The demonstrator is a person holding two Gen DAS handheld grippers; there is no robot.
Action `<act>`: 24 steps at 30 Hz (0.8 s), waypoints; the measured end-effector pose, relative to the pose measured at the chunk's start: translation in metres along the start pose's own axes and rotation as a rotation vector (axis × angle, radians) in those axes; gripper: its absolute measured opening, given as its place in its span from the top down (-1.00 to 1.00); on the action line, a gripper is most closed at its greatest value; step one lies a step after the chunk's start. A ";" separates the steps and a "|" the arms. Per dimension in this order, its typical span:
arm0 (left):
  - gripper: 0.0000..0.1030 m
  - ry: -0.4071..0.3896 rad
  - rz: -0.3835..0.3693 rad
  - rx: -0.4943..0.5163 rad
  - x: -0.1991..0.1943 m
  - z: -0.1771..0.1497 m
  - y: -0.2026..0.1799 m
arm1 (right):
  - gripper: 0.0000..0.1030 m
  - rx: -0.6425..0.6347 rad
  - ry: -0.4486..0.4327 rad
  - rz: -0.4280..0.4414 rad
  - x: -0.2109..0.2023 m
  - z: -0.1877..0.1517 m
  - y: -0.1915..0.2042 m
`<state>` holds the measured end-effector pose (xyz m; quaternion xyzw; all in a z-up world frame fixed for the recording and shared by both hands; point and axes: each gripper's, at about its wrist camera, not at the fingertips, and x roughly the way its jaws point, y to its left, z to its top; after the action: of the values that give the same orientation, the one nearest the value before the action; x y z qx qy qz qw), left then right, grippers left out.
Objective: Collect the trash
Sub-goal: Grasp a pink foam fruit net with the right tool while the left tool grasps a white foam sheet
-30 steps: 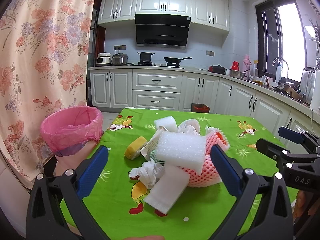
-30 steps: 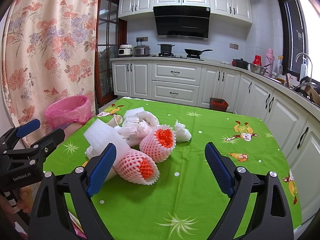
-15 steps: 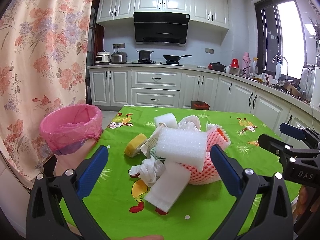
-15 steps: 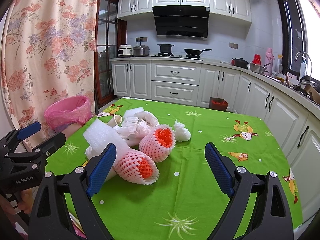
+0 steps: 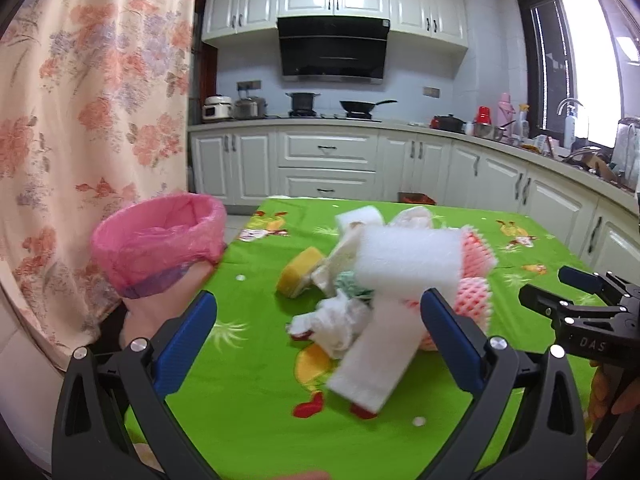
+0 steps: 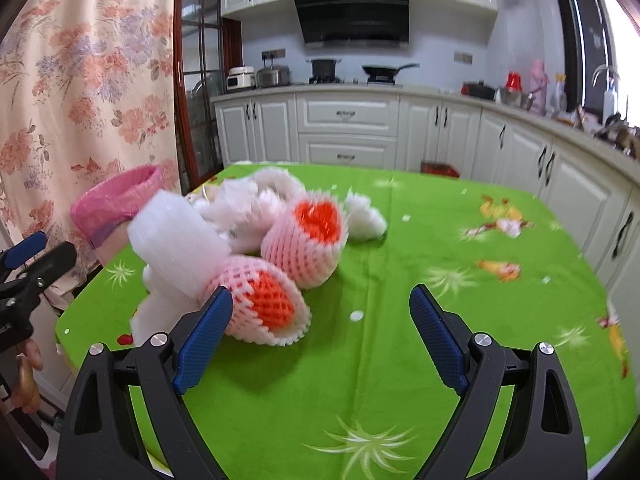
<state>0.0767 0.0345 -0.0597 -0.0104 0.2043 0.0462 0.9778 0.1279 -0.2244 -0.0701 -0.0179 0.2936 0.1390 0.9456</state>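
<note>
Across the middle of both frames a heap of trash lies on the green tablecloth (image 6: 420,280), printed with cartoon figures and starbursts. Topmost in the left wrist view is a thick white foam block (image 5: 408,266), soft-edged and blurred, over a flatter white foam slab (image 5: 374,362) slanting toward the lower centre. Crumpled white paper (image 5: 340,320) sits left of the slab, a yellow sponge wedge (image 5: 298,276) behind it. Two pink foam net sleeves (image 6: 272,304) with orange interiors open toward the right wrist camera, their mesh ribbed and tubular. At centre left a bin lined with a wrinkled pink bag (image 5: 160,244) stands beside the table edge; its base is cut off. Left gripper (image 5: 320,340) and right gripper (image 6: 322,334) both spread wide, blue pads holding nothing. Motion blur smears the pile's finer pieces
</note>
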 end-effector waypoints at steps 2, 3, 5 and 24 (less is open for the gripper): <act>-0.91 -0.001 0.017 -0.013 0.002 -0.003 0.006 | -0.64 0.005 0.015 0.019 0.008 -0.001 0.000; -0.91 0.013 0.006 -0.022 0.005 -0.005 0.009 | -0.64 0.003 0.024 0.030 0.012 -0.002 0.001; -0.91 0.036 -0.007 -0.041 0.011 -0.007 0.014 | -0.64 -0.006 0.044 0.055 0.021 -0.002 0.004; -0.91 0.146 -0.102 -0.107 0.047 0.015 0.001 | 0.38 -0.103 0.171 0.253 0.081 0.004 0.026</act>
<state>0.1257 0.0397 -0.0648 -0.0762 0.2716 0.0063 0.9594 0.1867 -0.1782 -0.1113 -0.0411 0.3655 0.2699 0.8899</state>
